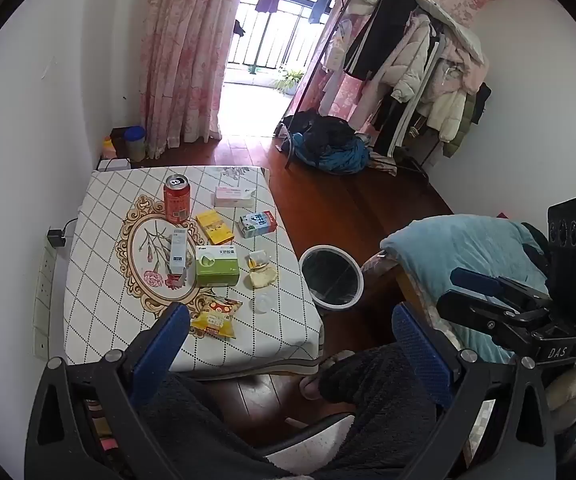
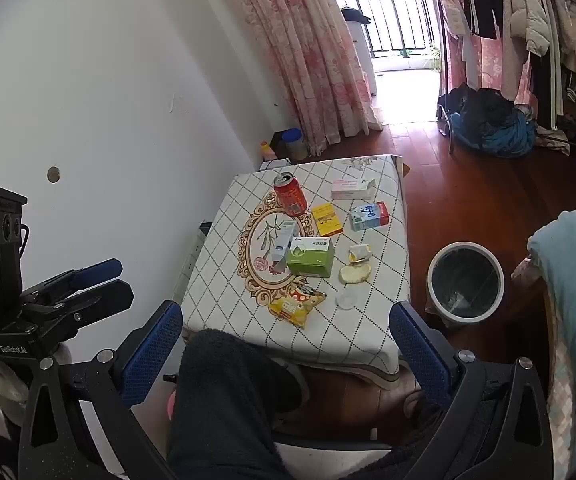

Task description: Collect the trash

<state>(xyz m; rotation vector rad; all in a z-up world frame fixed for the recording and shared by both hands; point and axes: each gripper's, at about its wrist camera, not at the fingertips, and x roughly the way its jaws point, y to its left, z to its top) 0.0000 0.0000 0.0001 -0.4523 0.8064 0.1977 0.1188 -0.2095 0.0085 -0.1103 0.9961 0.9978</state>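
left gripper (image 1: 292, 330): fingers wide, nothing held | right gripper (image 2: 285, 328): fingers wide, nothing held | trash on desk (image 2: 372, 336): red can (image 2: 290, 199) upright, yellow snack wrapper (image 2: 296, 305) crumpled at near edge, green box (image 2: 311, 257) mid-desk | bin (image 2: 465, 283) on floor beside desk

Two black-framed grippers, left gripper (image 1: 292, 344) and right gripper (image 2: 288, 344), each with blue textured pads (image 2: 153, 350) and silver screws (one stamped "DAS", the other "GenRobot.AI"). Dark fuzzy trousers (image 2: 227, 392) underneath.
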